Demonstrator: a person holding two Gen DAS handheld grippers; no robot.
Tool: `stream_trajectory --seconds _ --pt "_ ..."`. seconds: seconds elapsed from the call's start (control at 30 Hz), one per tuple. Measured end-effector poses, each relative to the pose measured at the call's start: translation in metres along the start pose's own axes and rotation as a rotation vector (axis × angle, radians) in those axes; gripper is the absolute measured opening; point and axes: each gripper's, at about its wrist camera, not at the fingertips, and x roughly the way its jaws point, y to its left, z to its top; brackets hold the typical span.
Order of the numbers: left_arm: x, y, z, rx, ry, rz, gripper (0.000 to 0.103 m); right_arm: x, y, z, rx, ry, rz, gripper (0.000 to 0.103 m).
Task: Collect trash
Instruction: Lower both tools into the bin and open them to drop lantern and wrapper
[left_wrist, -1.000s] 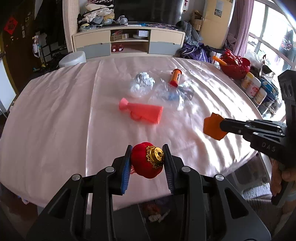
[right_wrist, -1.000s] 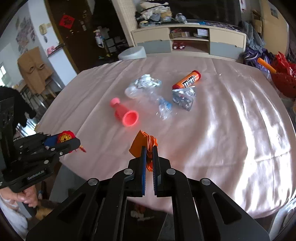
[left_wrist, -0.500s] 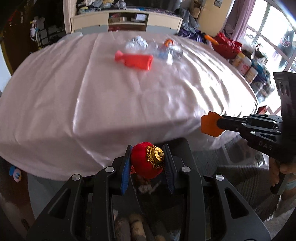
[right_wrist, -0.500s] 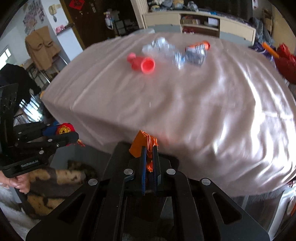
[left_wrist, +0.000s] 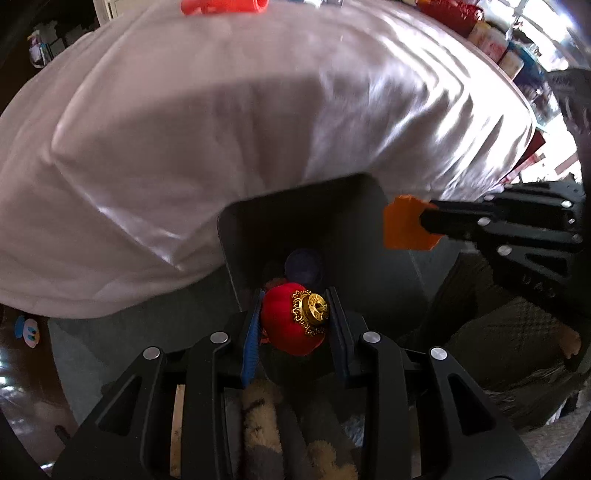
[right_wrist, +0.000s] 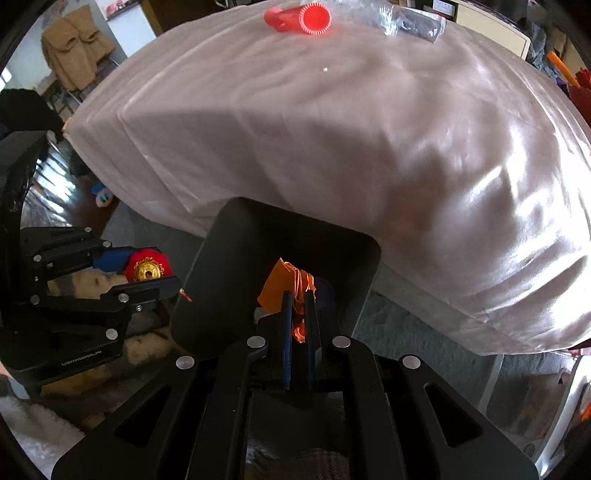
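Note:
My left gripper (left_wrist: 293, 314) is shut on a small red lantern with a gold cap (left_wrist: 291, 319), held over the near rim of a dark bin (left_wrist: 369, 236) on the floor below the table edge. It also shows in the right wrist view (right_wrist: 146, 267), left of the bin (right_wrist: 229, 258). My right gripper (right_wrist: 299, 297) is shut on a crumpled orange paper (right_wrist: 280, 290), held over the bin's mouth. The paper shows in the left wrist view (left_wrist: 404, 227) at the bin's right side. A dark round item (left_wrist: 303, 264) lies inside the bin.
The table under a pink cloth (right_wrist: 332, 129) fills the space above the bin. On it lie a red plastic tube (right_wrist: 301, 18) and crumpled clear plastic (right_wrist: 413, 22). A furry rug (right_wrist: 144, 349) and a small toy (right_wrist: 101, 195) are on the floor.
Both grippers have dropped from table height to below the table edge, still holding the lantern and the paper. The bin has come into view under them.

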Motion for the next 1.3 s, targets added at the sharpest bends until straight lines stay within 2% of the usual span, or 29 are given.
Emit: stream_trajectory --seconds 0.23,0.5,0.53,0.57,0.63,0.7,0.8,0.87,0.97,1.13,1.3 --pt "0.009 0.002 -0.002 0.009 0.041 0.003 0.033 0.009 0.000 -0.002 0.012 0.028 0.005 0.011" --pt "0.004 0.009 0.001 -0.016 0.017 0.018 0.052 0.012 -0.014 0.002 0.061 0.056 0.020 0.012" --pt "0.003 0.010 0.002 -0.020 0.012 0.017 0.055 0.012 -0.015 0.002 0.063 0.054 0.021 0.023" --pt "0.001 0.011 0.002 -0.024 0.005 0.018 0.057 0.011 -0.016 0.003 0.066 0.048 0.023 0.042" --pt "-0.002 0.011 0.004 -0.031 -0.005 0.022 0.059 0.007 -0.014 0.003 0.063 0.021 0.014 0.059" --pt "-0.006 0.013 0.005 -0.042 -0.018 0.024 0.064 0.002 -0.014 0.005 0.059 0.001 0.002 0.063" --pt "-0.013 0.016 0.009 -0.062 -0.042 0.024 0.078 -0.009 -0.019 0.009 0.078 -0.022 0.020 0.079" --pt "-0.020 0.018 0.012 -0.075 -0.062 0.018 0.090 -0.025 -0.024 0.015 0.096 -0.069 0.035 0.091" --pt "-0.035 0.020 0.018 -0.077 -0.103 0.022 0.094 -0.047 -0.032 0.024 0.110 -0.133 0.022 0.096" --pt "-0.061 0.026 0.035 -0.068 -0.176 0.046 0.095 -0.083 -0.051 0.046 0.138 -0.228 -0.002 0.097" --pt "-0.084 0.038 0.062 -0.091 -0.248 0.077 0.095 -0.098 -0.066 0.074 0.161 -0.288 -0.033 0.097"
